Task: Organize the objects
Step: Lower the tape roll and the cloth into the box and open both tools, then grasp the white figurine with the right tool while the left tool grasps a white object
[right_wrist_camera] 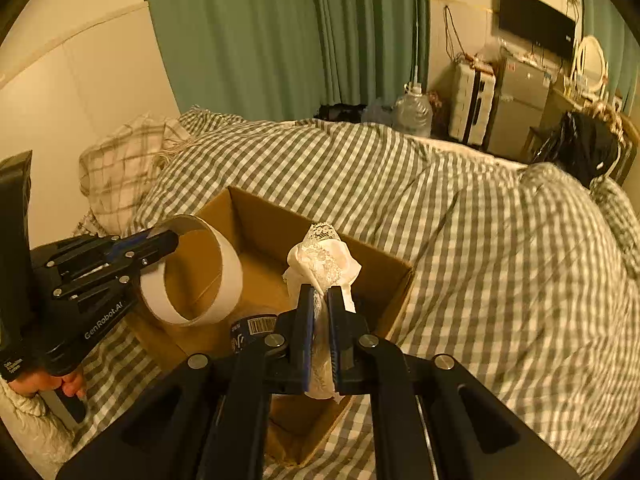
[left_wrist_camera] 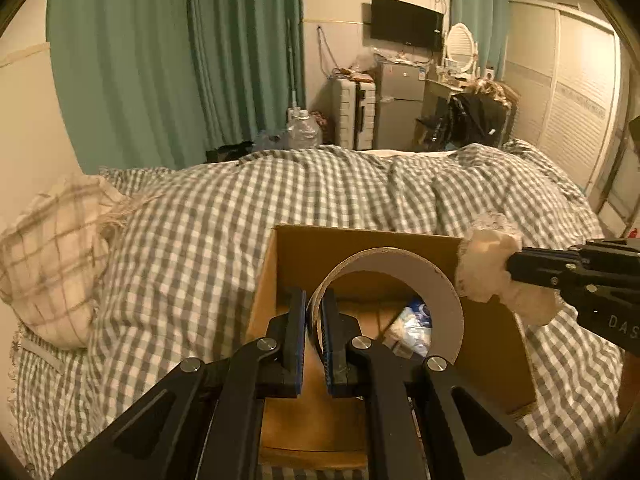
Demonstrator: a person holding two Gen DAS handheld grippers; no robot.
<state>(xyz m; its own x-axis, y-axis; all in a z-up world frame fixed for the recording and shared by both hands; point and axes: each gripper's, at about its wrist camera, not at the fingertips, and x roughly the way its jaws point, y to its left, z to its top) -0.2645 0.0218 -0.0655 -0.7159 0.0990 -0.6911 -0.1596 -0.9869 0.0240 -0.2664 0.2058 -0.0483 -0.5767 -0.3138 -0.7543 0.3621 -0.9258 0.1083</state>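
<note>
The left hand-held gripper (left_wrist_camera: 314, 320) pinches the wall of a cardboard ring (left_wrist_camera: 400, 276) above the open box (left_wrist_camera: 360, 240) on the bed (left_wrist_camera: 240, 200). The right hand-held gripper (right_wrist_camera: 319, 320) pinches a lace cloth (right_wrist_camera: 322, 258) over the box's right edge. Released there, the cloth could drape outside; the thinly held ring might slip.

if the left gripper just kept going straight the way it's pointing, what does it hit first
Most likely the far wall of the cardboard box. The left gripper, shut on the wall of the cardboard ring, points over the open box toward that wall, with the checked duvet beyond. Depth is unclear, so it might pass above it.
</note>
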